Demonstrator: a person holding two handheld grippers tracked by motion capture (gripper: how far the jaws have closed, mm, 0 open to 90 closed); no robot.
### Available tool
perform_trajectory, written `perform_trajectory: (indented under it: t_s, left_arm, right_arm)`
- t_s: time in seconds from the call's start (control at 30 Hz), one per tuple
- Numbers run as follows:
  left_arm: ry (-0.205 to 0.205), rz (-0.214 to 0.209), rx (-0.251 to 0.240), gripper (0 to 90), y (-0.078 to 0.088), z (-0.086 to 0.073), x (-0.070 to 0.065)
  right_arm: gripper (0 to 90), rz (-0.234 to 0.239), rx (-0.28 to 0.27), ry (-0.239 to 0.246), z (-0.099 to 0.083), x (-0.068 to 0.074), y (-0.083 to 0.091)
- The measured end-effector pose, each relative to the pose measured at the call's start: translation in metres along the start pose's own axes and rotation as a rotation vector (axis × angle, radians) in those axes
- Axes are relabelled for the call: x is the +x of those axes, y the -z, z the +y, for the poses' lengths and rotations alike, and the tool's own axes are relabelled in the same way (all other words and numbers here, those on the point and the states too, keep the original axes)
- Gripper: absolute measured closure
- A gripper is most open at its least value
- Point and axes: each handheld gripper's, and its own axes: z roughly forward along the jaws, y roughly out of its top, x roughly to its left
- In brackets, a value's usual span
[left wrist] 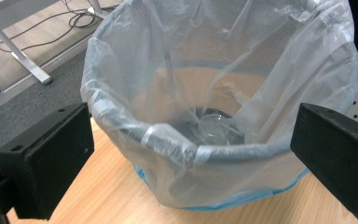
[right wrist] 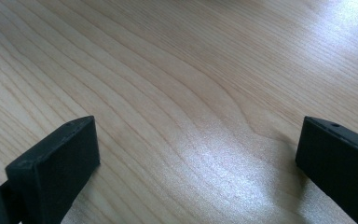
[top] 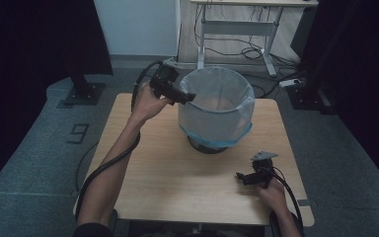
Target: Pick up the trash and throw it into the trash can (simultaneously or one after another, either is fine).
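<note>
The left gripper hovers at the near rim of the round mesh bin lined with a translucent plastic bag, jaws spread wide and holding nothing. Beyond and below those jaws, a clear plastic cup lies at the bottom of the bin. The right gripper rests low over the light wooden table, well apart from the bin, jaws wide and empty.
</note>
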Motion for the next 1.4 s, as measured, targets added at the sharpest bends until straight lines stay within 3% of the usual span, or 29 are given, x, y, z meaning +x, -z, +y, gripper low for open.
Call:
perform_trajectory:
  t_s: [0.77, 1.4]
  left_arm:
    - [0.030, 0.009, -0.036, 0.0, 0.021, -0.052, 0.011]
    - [0.049, 0.064, -0.022, 0.0, 0.038, -0.103, 0.017]
  right_arm:
    - [0.0, 0.000, -0.001, -0.001, 0.000, 0.000, 0.000]
    - [0.0, 0.000, 0.000, 0.002, 0.000, 0.000, 0.000]
